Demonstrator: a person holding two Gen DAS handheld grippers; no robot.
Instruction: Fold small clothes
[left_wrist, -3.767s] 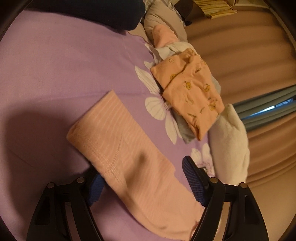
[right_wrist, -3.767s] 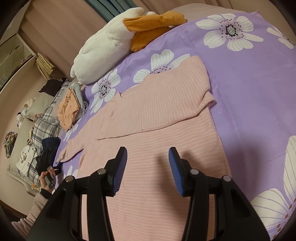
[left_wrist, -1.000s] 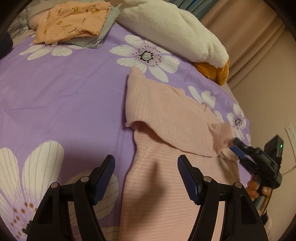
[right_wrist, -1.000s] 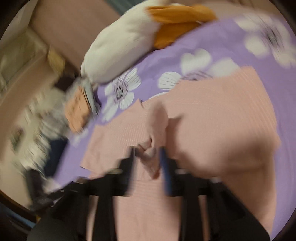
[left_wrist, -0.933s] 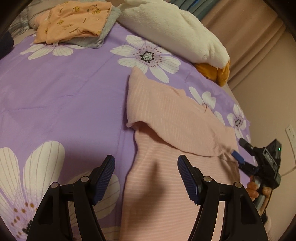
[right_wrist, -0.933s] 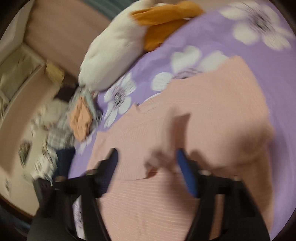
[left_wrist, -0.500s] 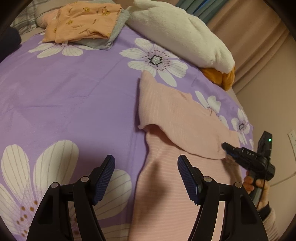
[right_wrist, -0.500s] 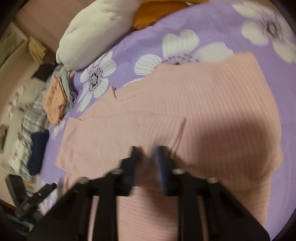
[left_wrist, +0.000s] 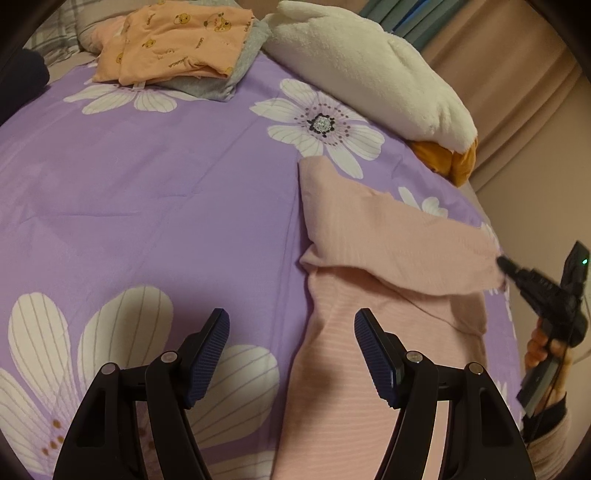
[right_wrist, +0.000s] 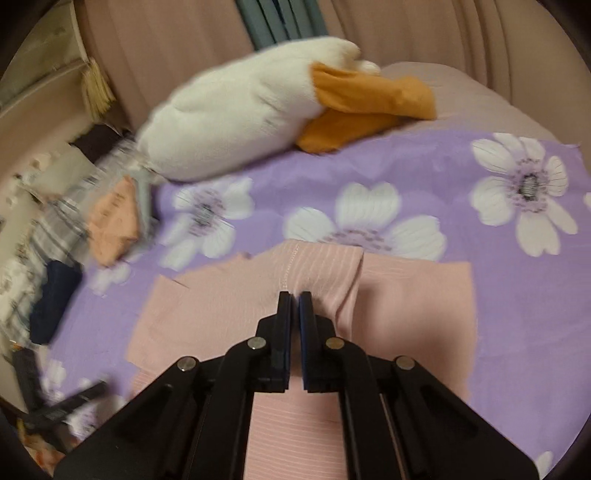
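Observation:
A pink striped top (left_wrist: 369, 350) lies on the purple flowered sheet (left_wrist: 147, 184) with one sleeve (left_wrist: 388, 243) folded across its chest. My right gripper (right_wrist: 294, 295) is closing the last bit on that sleeve's stitched end (right_wrist: 321, 266), and its pads pinch the fabric. The left wrist view shows it at the far right (left_wrist: 504, 264), held by a hand (left_wrist: 539, 343), with the sleeve end drawn up off the top. My left gripper (left_wrist: 291, 321) hovers open over the top's left side edge, with nothing between its fingers.
A white plush pillow with an orange part (left_wrist: 362, 74) lies at the far side of the bed. A stack of folded orange and grey clothes (left_wrist: 177, 40) sits at the far left, near dark and plaid items (right_wrist: 55, 299). Curtains hang behind.
The right gripper let go of the sleeve, closed, then took hold of the sleeve's end and rose with it. The left gripper stayed open and hardly moved.

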